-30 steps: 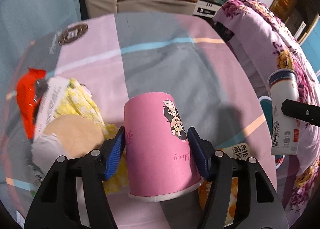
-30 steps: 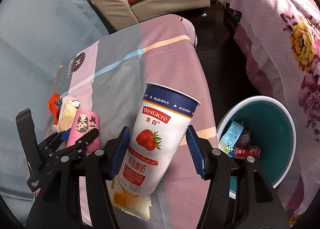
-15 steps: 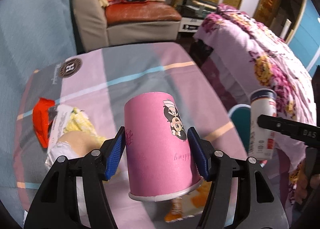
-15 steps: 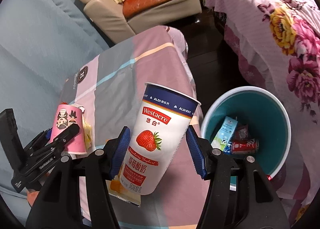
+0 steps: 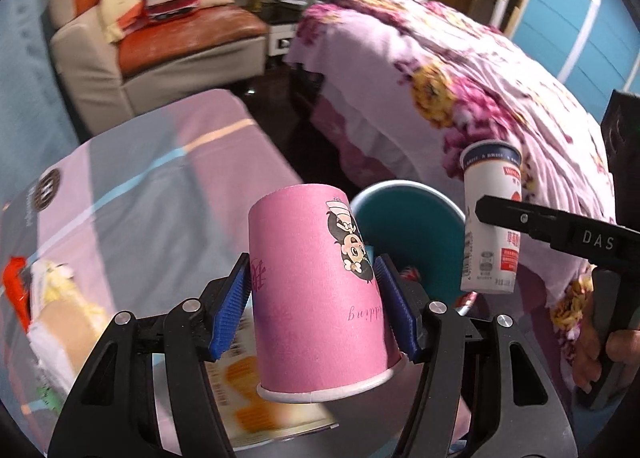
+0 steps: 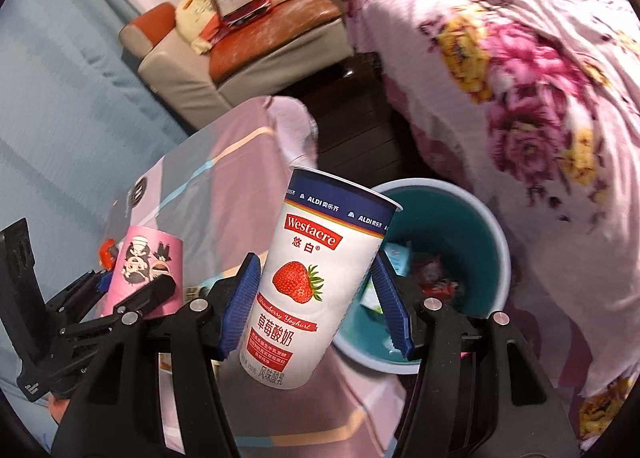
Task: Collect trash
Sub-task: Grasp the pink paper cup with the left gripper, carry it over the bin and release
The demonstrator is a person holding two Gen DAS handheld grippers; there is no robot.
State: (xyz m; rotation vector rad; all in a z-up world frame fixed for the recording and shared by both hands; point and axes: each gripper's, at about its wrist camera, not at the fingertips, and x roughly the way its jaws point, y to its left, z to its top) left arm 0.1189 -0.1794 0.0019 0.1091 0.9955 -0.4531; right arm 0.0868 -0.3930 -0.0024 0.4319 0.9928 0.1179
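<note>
Floral bedspread (image 6: 520, 58) filling background, teal bin (image 6: 498, 242) sitting beneath. Right gripper (image 6: 316, 300) clamping yoghurt cup (image 6: 320, 278) mid-body, nearing the rim. Left gripper (image 5: 314, 308) pinching inverted pink paper cup (image 5: 316, 286) above the table. Both probably light, thin-walled, crushable: grip gently mid-wall.

Your left gripper (image 5: 312, 302) points forward, both blue-padded fingers (image 5: 231, 310) pressed against the sides of a pink paper cup (image 5: 316, 290), which sits upside down between them, rim nearest the camera. Your right gripper (image 6: 320, 306) does the same with a tall yoghurt cup (image 6: 320, 282), upright and leaning slightly right, pads tight on its lower half. The two grippers ride side by side, near each other, the right one a little ahead. From the left camera, your right hand (image 5: 612, 354) shows at the frame's right edge, wrapped around the black handle.
</note>
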